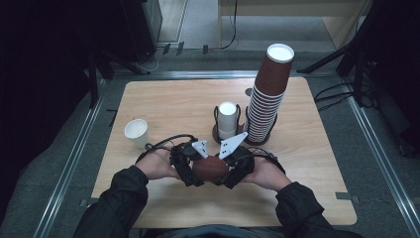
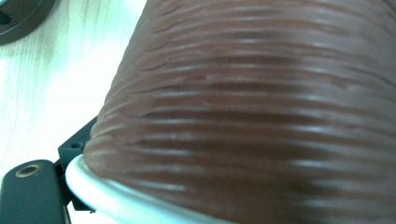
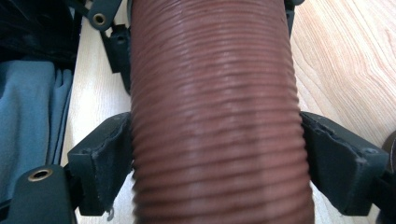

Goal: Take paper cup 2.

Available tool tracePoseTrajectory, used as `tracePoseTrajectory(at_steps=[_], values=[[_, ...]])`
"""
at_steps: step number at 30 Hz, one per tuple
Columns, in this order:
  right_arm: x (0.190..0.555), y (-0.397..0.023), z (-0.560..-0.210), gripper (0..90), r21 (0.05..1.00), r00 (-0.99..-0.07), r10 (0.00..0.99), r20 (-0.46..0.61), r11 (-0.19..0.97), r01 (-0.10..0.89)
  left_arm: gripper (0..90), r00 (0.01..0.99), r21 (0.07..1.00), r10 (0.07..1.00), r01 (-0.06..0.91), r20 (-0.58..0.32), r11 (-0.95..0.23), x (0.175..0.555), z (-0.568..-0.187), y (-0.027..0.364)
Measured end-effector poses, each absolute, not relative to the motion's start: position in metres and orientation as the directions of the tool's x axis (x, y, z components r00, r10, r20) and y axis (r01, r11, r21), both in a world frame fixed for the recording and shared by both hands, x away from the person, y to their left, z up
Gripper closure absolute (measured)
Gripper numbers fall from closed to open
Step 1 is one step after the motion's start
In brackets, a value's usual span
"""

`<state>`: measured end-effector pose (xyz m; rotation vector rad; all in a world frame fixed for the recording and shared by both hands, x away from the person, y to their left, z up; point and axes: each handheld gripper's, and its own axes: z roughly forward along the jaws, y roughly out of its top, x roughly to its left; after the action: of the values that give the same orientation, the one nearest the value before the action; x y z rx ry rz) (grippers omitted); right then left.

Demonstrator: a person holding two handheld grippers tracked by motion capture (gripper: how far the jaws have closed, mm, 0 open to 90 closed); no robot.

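Note:
A brown ribbed paper cup (image 1: 210, 167) lies on its side just above the table's near middle, held between both hands. My right gripper (image 1: 226, 173) is shut on it: its pads (image 3: 105, 158) press on both sides of the cup (image 3: 215, 116). My left gripper (image 1: 198, 172) is shut on the cup's other end, the wide one. The white rim (image 2: 107, 196) sits close to that camera, with one finger (image 2: 74, 148) against it. The left gripper's fingers (image 3: 116, 46) straddle the cup's far end in the right gripper view.
A tall leaning stack of brown cups (image 1: 267, 94) stands in a black holder behind the hands. Beside it a white cup (image 1: 228, 119) sits upside down in a second holder. Another white cup (image 1: 136, 133) stands open at the left of the wooden table (image 1: 307, 188).

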<state>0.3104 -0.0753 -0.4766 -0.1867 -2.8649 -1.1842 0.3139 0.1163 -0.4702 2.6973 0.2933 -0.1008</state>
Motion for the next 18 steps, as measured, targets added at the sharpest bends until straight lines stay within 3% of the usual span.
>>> tracePoseTrajectory(at_steps=[13,18], values=[[0.309,-0.074,-0.477,20.4,0.701,-0.994,0.068,0.082,0.705,0.106,8.3,0.974,0.414,0.192,0.225,-0.119,-0.882,0.313,-0.468,0.115],[0.309,-0.077,-0.474,20.0,0.714,-0.996,0.073,0.060,0.694,0.094,0.0,0.975,0.476,0.197,0.223,-0.105,-0.851,0.312,-0.460,0.117]])
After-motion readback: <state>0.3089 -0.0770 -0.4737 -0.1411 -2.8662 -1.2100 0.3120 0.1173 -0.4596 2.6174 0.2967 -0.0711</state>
